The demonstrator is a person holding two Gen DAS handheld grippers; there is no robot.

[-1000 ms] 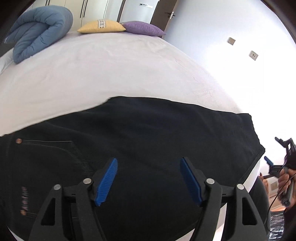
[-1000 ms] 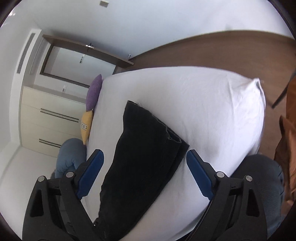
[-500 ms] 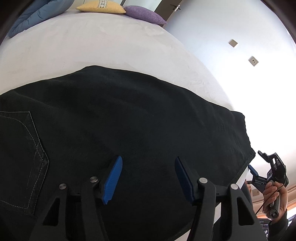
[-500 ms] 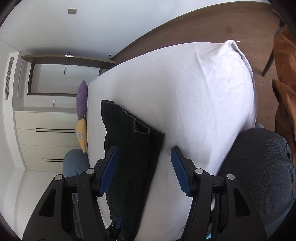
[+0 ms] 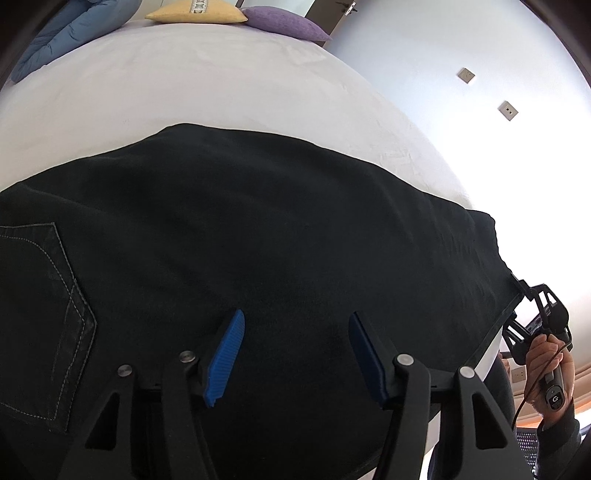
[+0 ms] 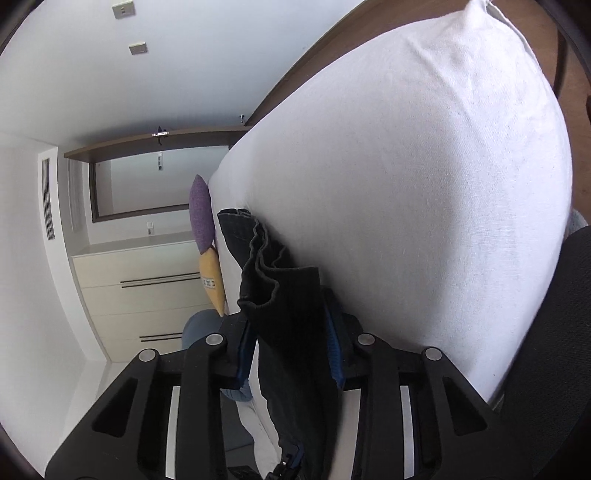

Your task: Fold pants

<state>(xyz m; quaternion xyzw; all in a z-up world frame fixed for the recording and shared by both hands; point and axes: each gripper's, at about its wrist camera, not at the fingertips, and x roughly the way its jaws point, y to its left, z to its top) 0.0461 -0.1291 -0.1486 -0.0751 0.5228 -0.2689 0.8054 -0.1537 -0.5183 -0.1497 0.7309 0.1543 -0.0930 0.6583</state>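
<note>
Lying flat across the white bed (image 5: 229,92), the black pants (image 5: 280,236) show a stitched back pocket (image 5: 40,306) at the left. Left gripper (image 5: 295,354) hovers over the fabric, blue pads (image 5: 226,356) spread wide, nothing between them. Right gripper (image 6: 291,350) is clamped on the bunched hem end of the pants (image 6: 280,295) at the mattress edge. Purple pillow (image 5: 284,24), yellow pillow (image 5: 195,13) and blue duvet (image 5: 70,33) sit at the bed's far end.
</note>
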